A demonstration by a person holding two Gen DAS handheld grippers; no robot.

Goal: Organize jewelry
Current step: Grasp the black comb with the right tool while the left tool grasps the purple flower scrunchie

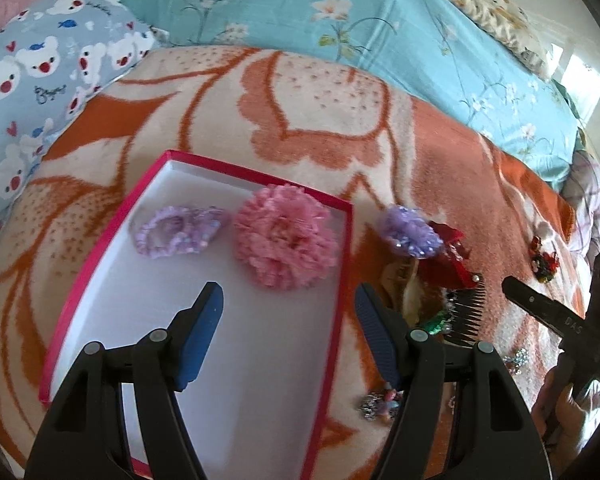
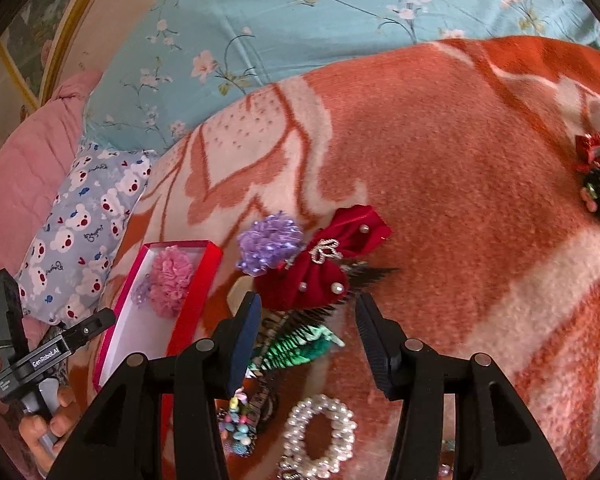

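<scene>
A shallow red-walled box with a white floor lies on an orange-and-cream blanket, holding two hair pieces side by side at its far end: a frilly pink flower scrunchie and a paler lilac scrunchie. Just outside the box's right wall, a heap of loose accessories sits on the blanket: a purple pompom tie touching a dark red velvet bow studded with pearls and a silver ornament, black comb teeth showing under the bow, and a green sequined piece nearer the camera. Closer still lie a pearl-bead bracelet and a small clip with pastel beads. A red-and-black ornament rests well apart at the blanket's right side.

The left gripper hangs over the box's near half, its jaws wide apart and holding nothing, its right finger just past the box's right wall. The right gripper hovers above the heap, jaws open about halfway and empty, with the bow's lower edge and the comb in the gap ahead of them. A hand grips the left tool's handle. Behind the blanket lie a pale blue floral quilt and a bear-print pillow.
</scene>
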